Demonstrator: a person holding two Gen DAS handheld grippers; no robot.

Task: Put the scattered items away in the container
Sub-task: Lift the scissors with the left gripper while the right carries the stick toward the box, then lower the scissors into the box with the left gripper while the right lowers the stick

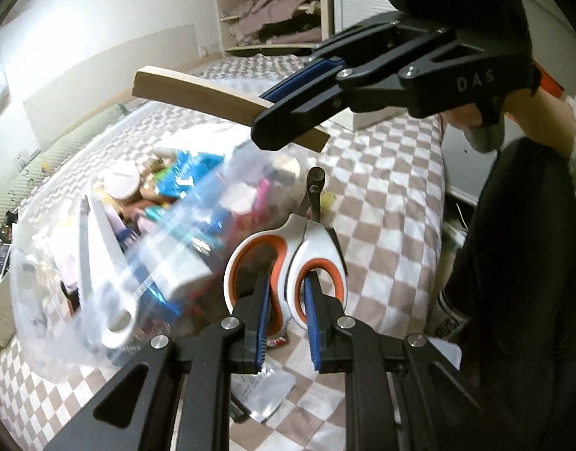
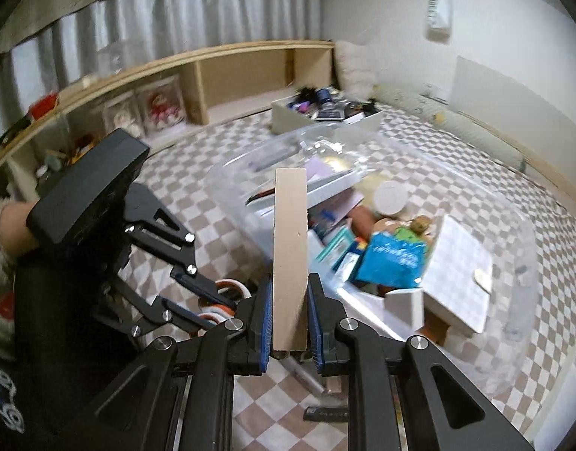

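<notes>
Left tongs (image 1: 286,302): the two fingers pass through the handle loops of the scissors (image 1: 288,263), one finger in each loop, with the blue pads (image 1: 264,323) pressed against the bridge between the loops. The tongs grip the scissors by that bridge. The white-and-orange handles sit at the fingertips; the blade end points away from the tongs, above the checkered bed cover (image 1: 385,203). A foil packet (image 1: 265,394) lies on the cover beneath the fingers.

Clear plastic container (image 1: 111,248): positioned to the left of the left tongs, just beside the scissors handles. Its contents are heaped and partly blurred; a white round lid (image 1: 121,179) and a blue packet (image 1: 190,176) are distinguishable inside.

Right tongs (image 2: 289,323): closed on a wooden block (image 2: 290,259), clamped at its near end between the blue pads. The block extends straight forward from the fingertips, with its far end over the container (image 2: 505,263). In the left wrist view the right tongs (image 1: 288,127) appear above and beyond the scissors, holding the block (image 1: 197,94) level above the container.

In the right wrist view the container lies ahead and to the right of the right tongs. A second white box (image 2: 325,116) of small items stands farther ahead on the bed.
</notes>
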